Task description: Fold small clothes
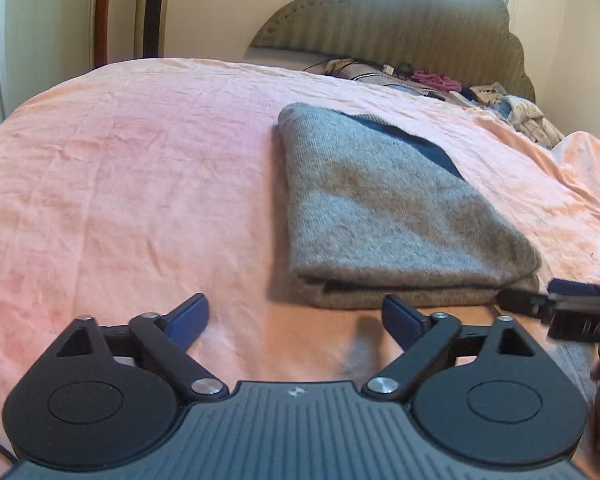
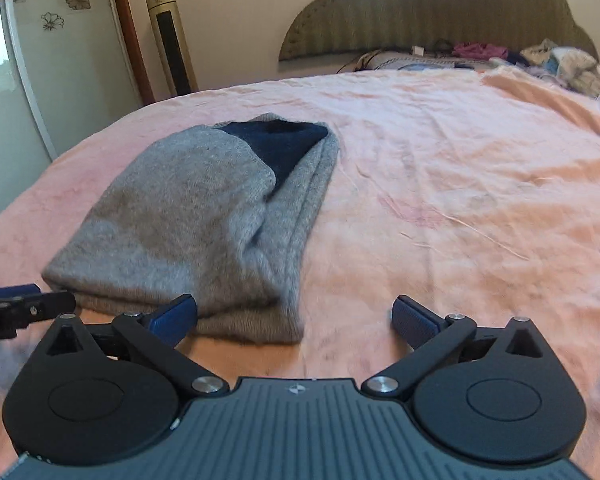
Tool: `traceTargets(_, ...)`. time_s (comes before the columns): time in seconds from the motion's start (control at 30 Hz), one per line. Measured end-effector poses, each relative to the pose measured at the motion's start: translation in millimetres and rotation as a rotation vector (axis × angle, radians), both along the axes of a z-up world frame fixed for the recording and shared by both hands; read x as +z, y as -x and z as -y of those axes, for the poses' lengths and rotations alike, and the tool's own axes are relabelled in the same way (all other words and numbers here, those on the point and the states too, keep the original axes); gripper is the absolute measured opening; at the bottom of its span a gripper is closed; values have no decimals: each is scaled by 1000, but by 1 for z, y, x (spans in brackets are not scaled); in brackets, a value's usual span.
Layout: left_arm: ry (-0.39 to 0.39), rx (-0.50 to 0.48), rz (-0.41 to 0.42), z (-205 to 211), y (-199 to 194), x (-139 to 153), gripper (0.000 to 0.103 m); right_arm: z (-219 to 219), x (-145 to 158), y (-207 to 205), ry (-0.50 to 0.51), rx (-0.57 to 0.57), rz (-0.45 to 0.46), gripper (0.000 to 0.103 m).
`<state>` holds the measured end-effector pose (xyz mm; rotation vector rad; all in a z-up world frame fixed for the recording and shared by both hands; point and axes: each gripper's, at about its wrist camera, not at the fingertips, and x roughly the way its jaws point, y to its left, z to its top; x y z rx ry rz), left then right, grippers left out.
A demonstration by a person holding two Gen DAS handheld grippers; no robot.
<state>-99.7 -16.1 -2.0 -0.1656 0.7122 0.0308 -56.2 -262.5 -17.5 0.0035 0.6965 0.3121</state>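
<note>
A grey knitted garment [image 1: 396, 208] with a dark blue inner part lies folded into a long block on the pink bed cover [image 1: 140, 184]. My left gripper [image 1: 296, 322] stands open just short of the garment's near left corner, with only bed cover between its fingers. In the right wrist view the same garment [image 2: 188, 216] lies ahead and to the left. My right gripper [image 2: 296, 320] is open, its left finger [image 2: 176, 316] beside the garment's near folded edge, nothing gripped. Each gripper's tip shows at the edge of the other view: the right one [image 1: 540, 300], the left one [image 2: 24, 300].
A padded olive headboard [image 1: 412, 24] rises at the far end. A pile of mixed clothes and cables [image 1: 500, 100] lies along it at the right. A tall gold tower fan [image 2: 172, 36] and a wardrobe door [image 2: 40, 60] stand left of the bed.
</note>
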Motion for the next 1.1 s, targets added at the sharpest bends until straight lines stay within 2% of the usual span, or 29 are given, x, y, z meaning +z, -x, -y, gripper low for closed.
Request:
traceTargets(0.03, -10, 10, -2, 5, -1, -1, 103, -7, -1, 3, 42, -11, -1, 103)
traceTargets(0.1, -69, 29, 3, 15, -3, -5, 103, -19, -3, 7, 103, -33, -3, 103)
traceTargets(0.2, -138, 23, -9, 24, -5, -8, 103, -23, 0, 7, 94, -75, -30, 103)
traceTargets(0.33, -111, 25, 8, 20, -1, -8, 103, -21, -3, 13, 87, -87, 16, 103)
traceTargets(0.8, -139, 26, 3, 25, 1, -8, 103, -24, -3, 13, 86, -91, 23, 103)
traceTargets(1.1, -117, 28, 13, 22, 3, -7, 103, -23, -3, 13, 85, -90, 23, 103)
